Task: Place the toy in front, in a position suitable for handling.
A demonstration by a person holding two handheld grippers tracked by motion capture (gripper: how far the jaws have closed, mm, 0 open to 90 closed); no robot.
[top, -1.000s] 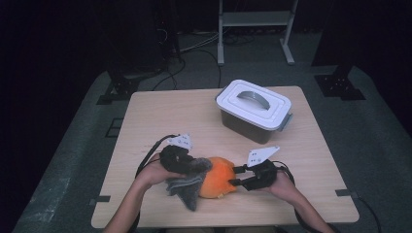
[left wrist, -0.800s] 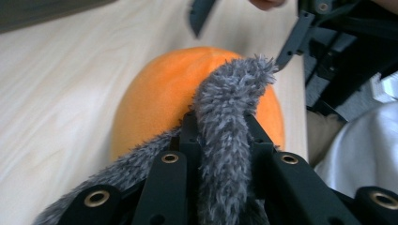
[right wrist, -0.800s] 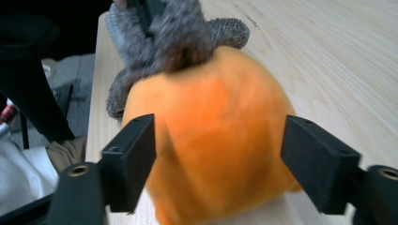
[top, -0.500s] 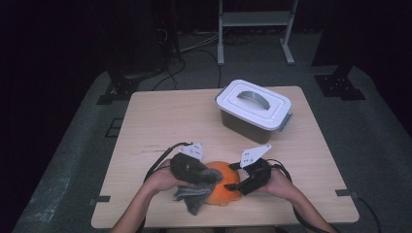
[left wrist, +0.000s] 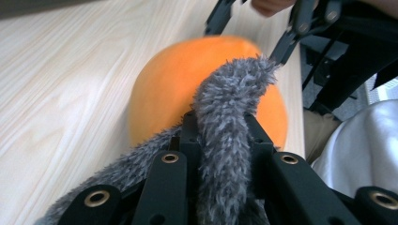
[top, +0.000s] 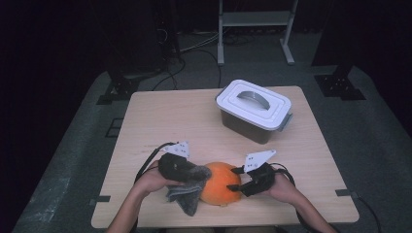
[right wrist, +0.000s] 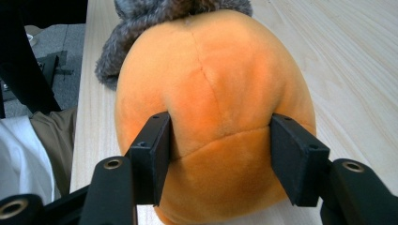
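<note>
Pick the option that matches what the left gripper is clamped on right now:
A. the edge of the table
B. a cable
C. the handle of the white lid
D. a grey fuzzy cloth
D: in the left gripper view the left gripper has its jaws pinched on the grey fuzzy cloth, which drapes against the orange plush ball.

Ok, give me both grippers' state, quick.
Left gripper: shut on the grey furry cloth.
Right gripper: fingers pressing the orange plush toy; they have just been closing.
</note>
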